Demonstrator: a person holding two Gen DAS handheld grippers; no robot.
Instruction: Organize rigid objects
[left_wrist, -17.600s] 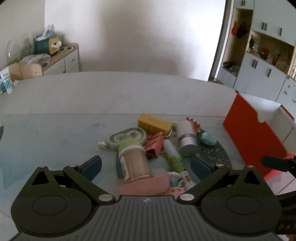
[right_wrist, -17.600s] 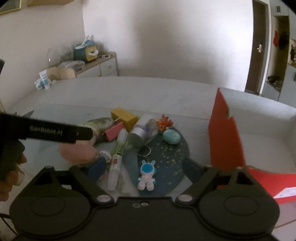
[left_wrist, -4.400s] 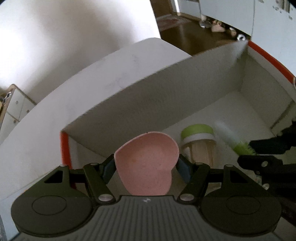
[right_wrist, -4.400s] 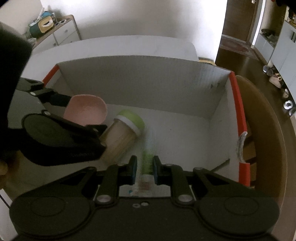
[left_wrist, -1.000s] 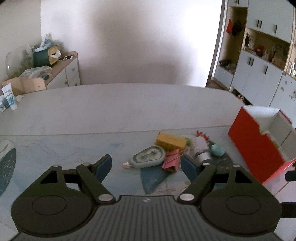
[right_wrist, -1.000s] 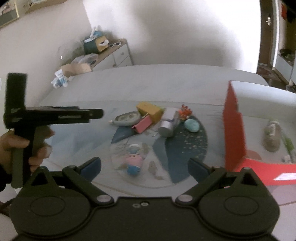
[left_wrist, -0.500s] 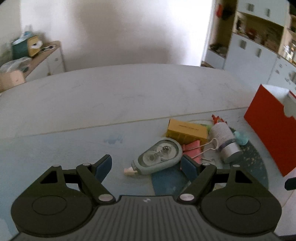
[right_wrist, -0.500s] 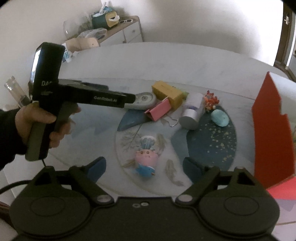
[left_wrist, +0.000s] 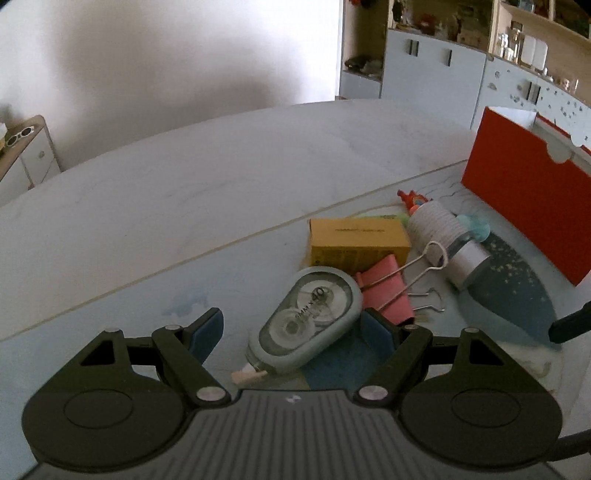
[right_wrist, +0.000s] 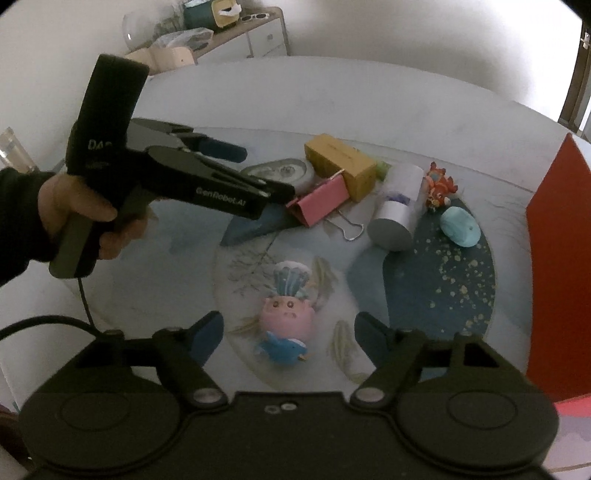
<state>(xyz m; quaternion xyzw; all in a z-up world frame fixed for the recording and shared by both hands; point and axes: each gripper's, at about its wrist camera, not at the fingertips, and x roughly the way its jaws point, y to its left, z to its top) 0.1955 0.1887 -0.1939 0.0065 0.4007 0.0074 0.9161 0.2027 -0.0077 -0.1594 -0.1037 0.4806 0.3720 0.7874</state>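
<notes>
A: Where's the correction tape (left_wrist: 309, 320) vs the left gripper (left_wrist: 291, 332)?
B: On the table (left_wrist: 184, 206), lying between the 2 spread fingers (left_wrist: 207, 330), nothing gripped yet. Long axis runs diagonal, nib toward the camera, fat end touching the pink binder clip (left_wrist: 386, 290).
A: Right gripper (right_wrist: 289, 336)?
B: Fingers also spread, empty, over the pink pig toy (right_wrist: 286, 314). Left is nearer the tape.
A: Any text?
B: "5MM x 40" on the tape; "GenRobot.AI" on the left tool.
</notes>
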